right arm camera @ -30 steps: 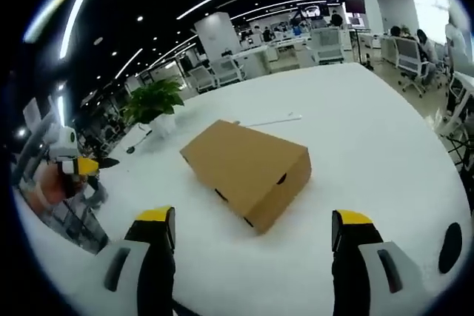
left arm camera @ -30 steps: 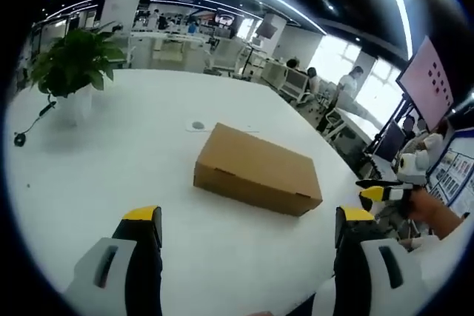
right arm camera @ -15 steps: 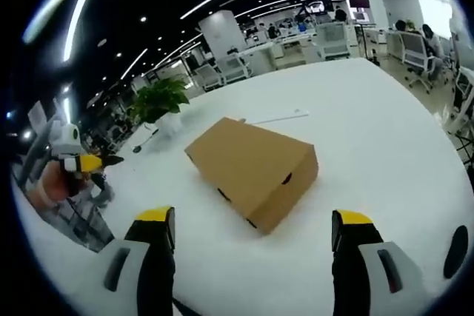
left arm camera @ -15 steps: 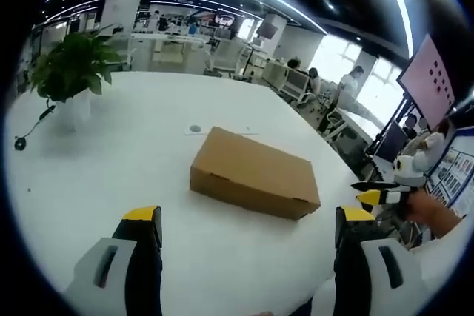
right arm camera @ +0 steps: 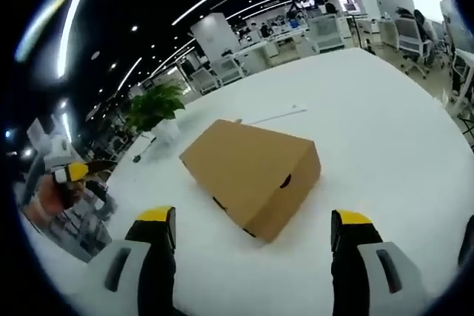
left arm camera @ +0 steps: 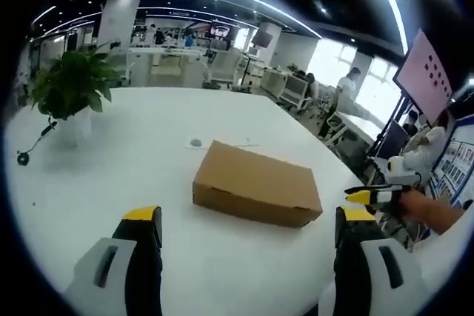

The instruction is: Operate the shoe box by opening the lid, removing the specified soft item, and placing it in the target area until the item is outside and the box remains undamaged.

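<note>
Your shoe box (left arm camera: 257, 184) sits closed mid-table (left arm camera: 111, 168). Left gripper (left arm camera: 248, 221) and right gripper (right arm camera: 248, 221) both gape wide, holding nothing. The right gripper view reveals the box's end hole (right arm camera: 285, 180).

The shoe box (left arm camera: 257, 183) lies closed on the table (left arm camera: 133, 160), ahead of both grippers and touching neither. In the left gripper view, a potted plant (left arm camera: 70, 88) stands well to its left near the table's far side, and the right gripper (left arm camera: 374, 196) enters from the right, beyond the table's edge. In the right gripper view the box (right arm camera: 251, 173) sits between the spread jaws, the plant (right arm camera: 154, 109) behind it to the left.
</note>
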`<state>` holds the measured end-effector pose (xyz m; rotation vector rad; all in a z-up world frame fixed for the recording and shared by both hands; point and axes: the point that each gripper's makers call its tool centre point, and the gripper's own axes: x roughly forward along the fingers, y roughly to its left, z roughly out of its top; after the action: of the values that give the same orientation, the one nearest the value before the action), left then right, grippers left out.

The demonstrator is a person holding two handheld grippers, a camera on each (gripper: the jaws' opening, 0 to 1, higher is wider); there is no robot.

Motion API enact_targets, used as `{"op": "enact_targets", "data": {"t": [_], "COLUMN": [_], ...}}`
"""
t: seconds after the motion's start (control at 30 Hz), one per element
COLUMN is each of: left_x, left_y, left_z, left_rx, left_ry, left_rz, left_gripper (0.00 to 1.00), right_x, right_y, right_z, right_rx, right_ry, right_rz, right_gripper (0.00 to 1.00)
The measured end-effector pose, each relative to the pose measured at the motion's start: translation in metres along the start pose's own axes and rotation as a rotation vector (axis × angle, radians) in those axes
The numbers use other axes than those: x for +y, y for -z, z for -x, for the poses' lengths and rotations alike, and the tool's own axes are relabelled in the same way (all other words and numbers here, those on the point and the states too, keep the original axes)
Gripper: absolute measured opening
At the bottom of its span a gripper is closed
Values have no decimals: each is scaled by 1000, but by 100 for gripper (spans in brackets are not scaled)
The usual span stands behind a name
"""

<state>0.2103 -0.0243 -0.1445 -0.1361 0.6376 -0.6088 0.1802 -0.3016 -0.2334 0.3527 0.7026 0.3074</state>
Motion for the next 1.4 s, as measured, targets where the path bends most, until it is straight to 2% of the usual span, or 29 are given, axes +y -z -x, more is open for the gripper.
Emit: {"op": "enact_targets", "data": {"t": [0.07, 0.17, 0.37, 0.53, 0.63, 0.8, 1.23, 1.3, 1.4], "left_x": [-1, -4, -3, -3, 0, 3, 6, 6, 5], "left_y": [-1, 2, -6, -3, -6, -8, -8, -18, -19], "left_z": [-1, -4, -4, -3, -3, -1, -3, -2, -1], "left_rx": [1, 34, 17, 24, -1, -11, 9, -35, -43], "left_ry": [0, 5, 6, 2, -10, -14, -24, -26, -25], "left_rz": [4, 17, 14, 26, -7, -9, 3, 5, 15], "left_gripper": [99, 99, 99, 99, 99, 99, 99, 99, 99], "right_x": [-3, -10, -12, -12, -12, -14, -22, -20, -22], "right_y": [-1, 1, 0, -4, -4, -3, -4, -7, -9], "right_z": [-4, -11, -16, -19, -25, -31, -43, -44, -46], "right_rx": [-8, -2, 3, 1, -5, -2, -1, -1, 2], "right_ry": [2, 16, 10, 3, -20, -27, -52, -64, -68], "right_rz": [-17, -39, -67, -77, -126, -147, -250, -261, -265], "right_gripper": [86, 85, 85, 83, 83, 82, 80, 80, 80]}}
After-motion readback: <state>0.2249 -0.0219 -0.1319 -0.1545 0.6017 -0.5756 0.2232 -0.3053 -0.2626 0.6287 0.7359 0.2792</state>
